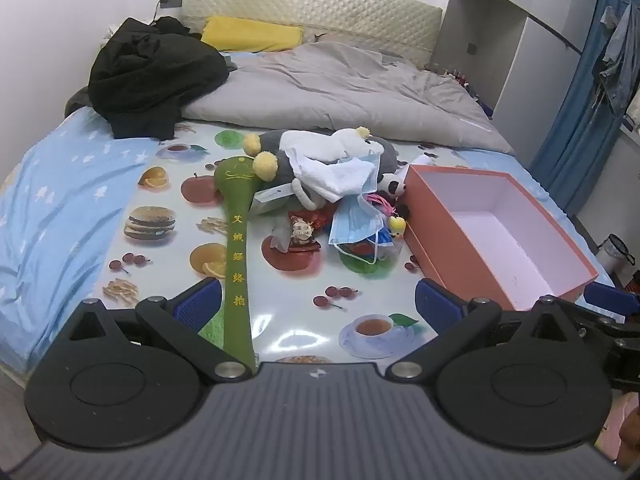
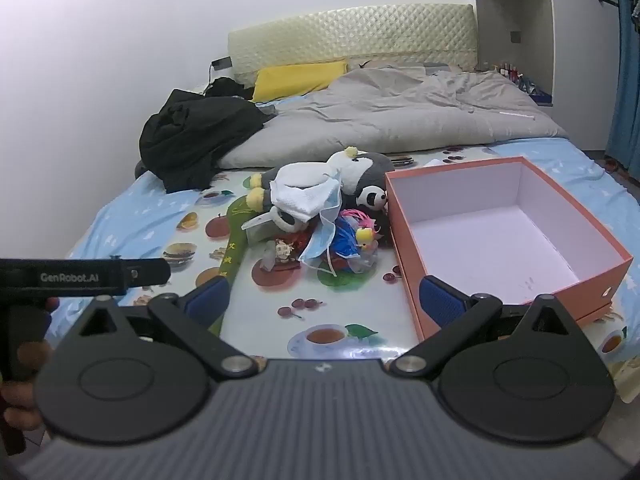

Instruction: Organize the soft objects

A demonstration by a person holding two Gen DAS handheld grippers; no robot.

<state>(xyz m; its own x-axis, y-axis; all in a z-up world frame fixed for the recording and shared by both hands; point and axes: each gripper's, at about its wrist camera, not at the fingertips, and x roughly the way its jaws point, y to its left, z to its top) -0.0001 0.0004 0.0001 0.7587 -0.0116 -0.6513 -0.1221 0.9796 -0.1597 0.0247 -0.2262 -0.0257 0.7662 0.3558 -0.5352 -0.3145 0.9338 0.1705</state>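
Note:
A pile of soft things lies on the printed mat (image 1: 280, 320) in the middle of the bed: a grey and white plush penguin (image 1: 340, 148) (image 2: 360, 172), a white towel (image 1: 340, 180) (image 2: 300, 196), blue face masks (image 1: 356, 220) (image 2: 320, 236), a small panda plush (image 1: 394, 188) (image 2: 372, 198) and a long green padded bat (image 1: 238, 240) (image 2: 232, 240). An empty orange box (image 1: 500, 236) (image 2: 500, 240) stands to their right. My left gripper (image 1: 318, 304) is open and empty, short of the pile. My right gripper (image 2: 324, 296) is open and empty, by the box's near corner.
A grey duvet (image 1: 340, 84), a black jacket (image 1: 148, 76) and a yellow pillow (image 1: 252, 34) lie at the head of the bed. A snack packet (image 1: 304, 232) and a small yellow toy (image 1: 396, 226) sit in the pile. The left gripper's body (image 2: 80, 276) shows at the right view's left edge.

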